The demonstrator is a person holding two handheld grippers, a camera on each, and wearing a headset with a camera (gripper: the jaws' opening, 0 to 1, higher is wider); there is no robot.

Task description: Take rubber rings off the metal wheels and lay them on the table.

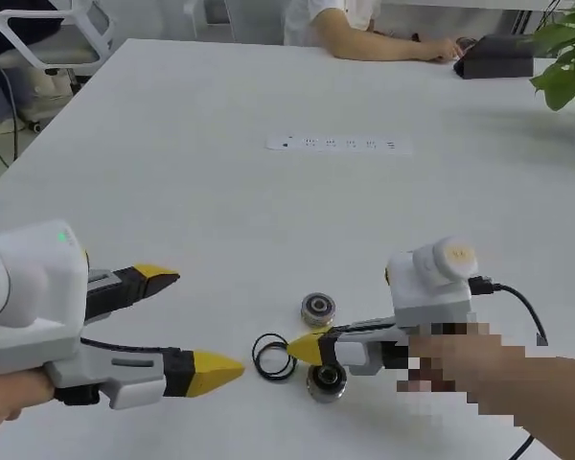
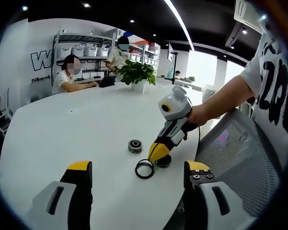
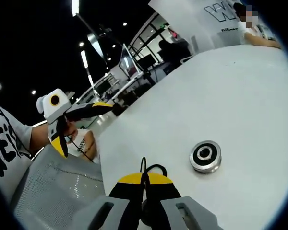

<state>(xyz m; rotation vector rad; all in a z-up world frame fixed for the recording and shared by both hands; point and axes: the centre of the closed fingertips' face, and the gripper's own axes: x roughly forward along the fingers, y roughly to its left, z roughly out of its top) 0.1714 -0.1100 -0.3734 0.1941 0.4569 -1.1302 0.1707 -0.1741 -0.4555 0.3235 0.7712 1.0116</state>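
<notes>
Head view: we're looking down and forward over the white counter (image 1: 268, 192) from close above. The left gripper view sits low, facing across at the right gripper (image 2: 155, 152). The right gripper view skims the counter, looking back at the left gripper (image 3: 84, 125). All three catch the loose wheel (image 1: 317, 308).

R gripper (image 1: 295, 348) jaws together at rubber rings (image 1: 273, 357); L gripper (image 1: 209, 322) jaws apart
</notes>
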